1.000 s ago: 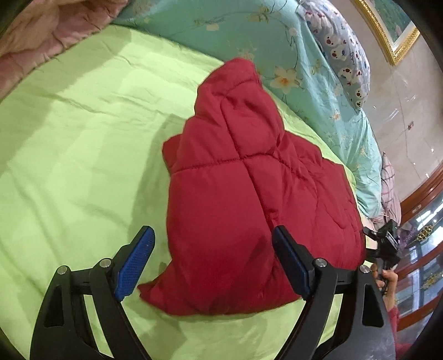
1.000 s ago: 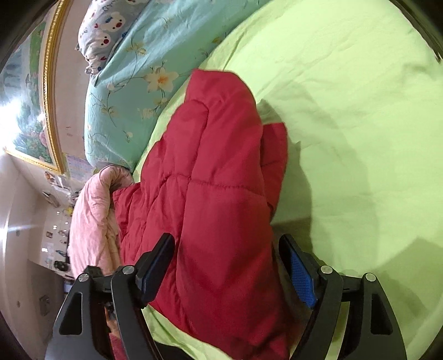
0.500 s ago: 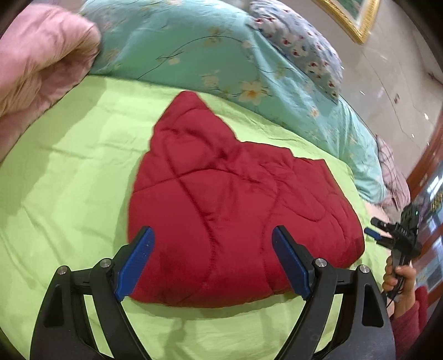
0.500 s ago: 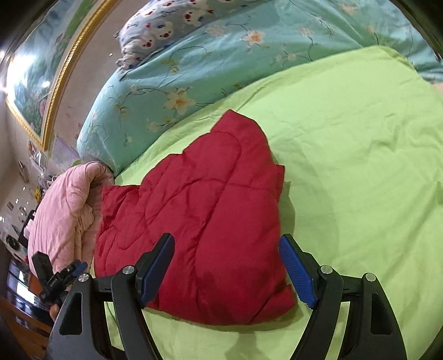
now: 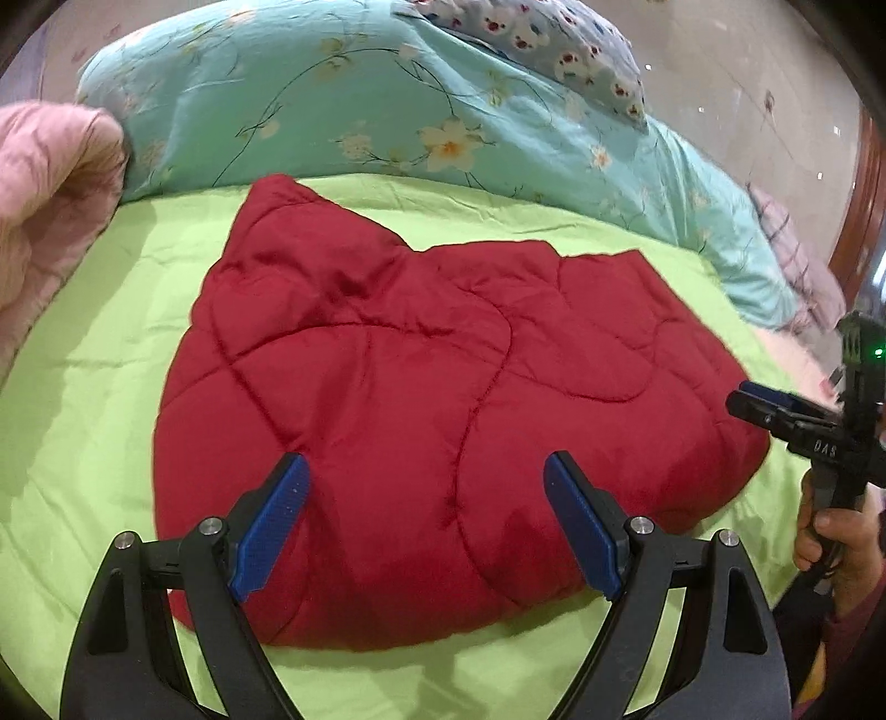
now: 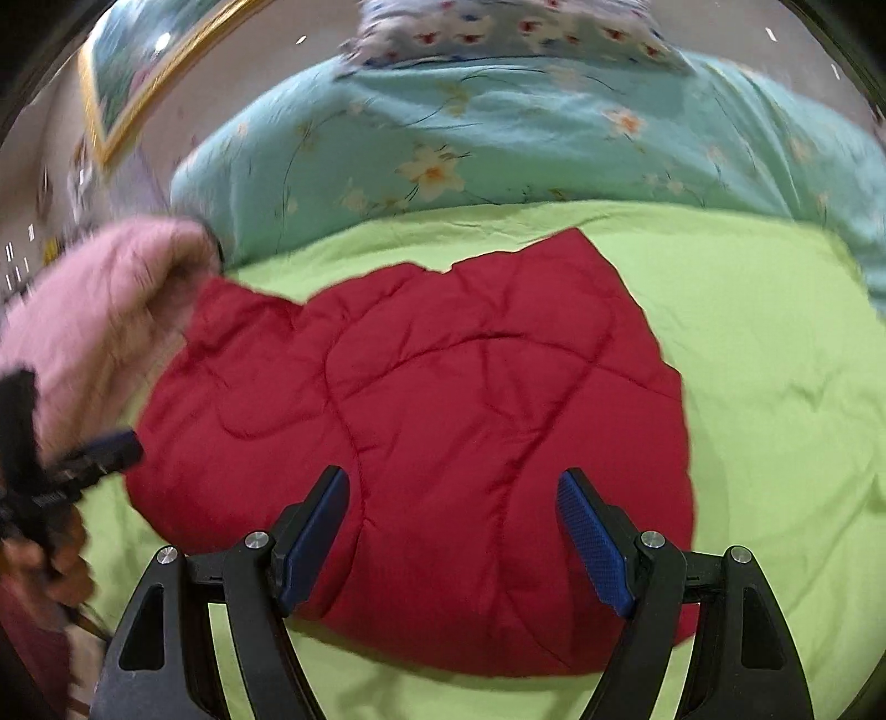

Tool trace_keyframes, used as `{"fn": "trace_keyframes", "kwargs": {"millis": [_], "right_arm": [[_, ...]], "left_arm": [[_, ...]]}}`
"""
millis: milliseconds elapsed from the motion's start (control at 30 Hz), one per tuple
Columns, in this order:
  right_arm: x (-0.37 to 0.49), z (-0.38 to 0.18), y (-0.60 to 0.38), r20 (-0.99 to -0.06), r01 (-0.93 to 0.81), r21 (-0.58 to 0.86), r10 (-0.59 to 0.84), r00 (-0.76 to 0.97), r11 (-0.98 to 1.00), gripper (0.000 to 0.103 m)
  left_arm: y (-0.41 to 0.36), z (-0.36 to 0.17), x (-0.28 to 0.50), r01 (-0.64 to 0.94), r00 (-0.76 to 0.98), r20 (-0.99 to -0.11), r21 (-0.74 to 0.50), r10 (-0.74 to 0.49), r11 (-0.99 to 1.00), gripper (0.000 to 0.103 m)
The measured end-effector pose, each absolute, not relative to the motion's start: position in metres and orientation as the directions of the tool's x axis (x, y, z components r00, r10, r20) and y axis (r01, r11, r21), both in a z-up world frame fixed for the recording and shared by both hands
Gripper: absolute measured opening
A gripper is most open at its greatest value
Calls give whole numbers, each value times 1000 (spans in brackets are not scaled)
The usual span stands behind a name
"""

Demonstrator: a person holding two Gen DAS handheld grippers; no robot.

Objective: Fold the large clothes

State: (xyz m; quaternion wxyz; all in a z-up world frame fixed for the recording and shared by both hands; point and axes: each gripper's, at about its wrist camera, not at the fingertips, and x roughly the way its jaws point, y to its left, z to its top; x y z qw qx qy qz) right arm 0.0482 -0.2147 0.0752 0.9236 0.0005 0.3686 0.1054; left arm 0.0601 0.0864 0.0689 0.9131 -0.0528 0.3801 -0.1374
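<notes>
A red quilted padded jacket [image 5: 421,399] lies folded into a flat bundle on the lime green bed sheet [image 5: 72,399]; it also shows in the right wrist view [image 6: 443,421]. My left gripper [image 5: 423,498] is open and empty, hovering over the jacket's near edge. My right gripper [image 6: 454,515] is open and empty, also above the jacket's near edge. The right gripper also shows at the right edge of the left wrist view [image 5: 775,404], and the left gripper at the left edge of the right wrist view [image 6: 105,448].
A rolled turquoise floral duvet [image 5: 343,99] lies along the far side of the bed with a patterned pillow [image 5: 542,39] on it. A pink blanket [image 5: 50,205] is bundled at the left. A gold-framed picture [image 6: 138,77] hangs on the wall.
Both grippers have pulled back and levelled out, away from the jacket. The jacket now lies flat and spread on the sheet, with nothing gripping it.
</notes>
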Motion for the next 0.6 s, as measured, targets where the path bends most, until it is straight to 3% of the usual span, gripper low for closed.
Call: {"fn": "trace_keyframes", "kwargs": {"millis": [100,400,600], "right_arm": [[61,60,-198,-704,-190,1,136,697,982,80],[106,52,-200,-757,-136,-1,88,648,991,88],[142,47,-207,-776,-92,-17,45,629,996,94]], "left_arm": [[81,56,74,195,651,-710,-186,-269,963,87],[87,45,120,105,620,-750,-213,-231,971,87],[86,38,156,-3,603,-791,-138,-108,990,88]]}}
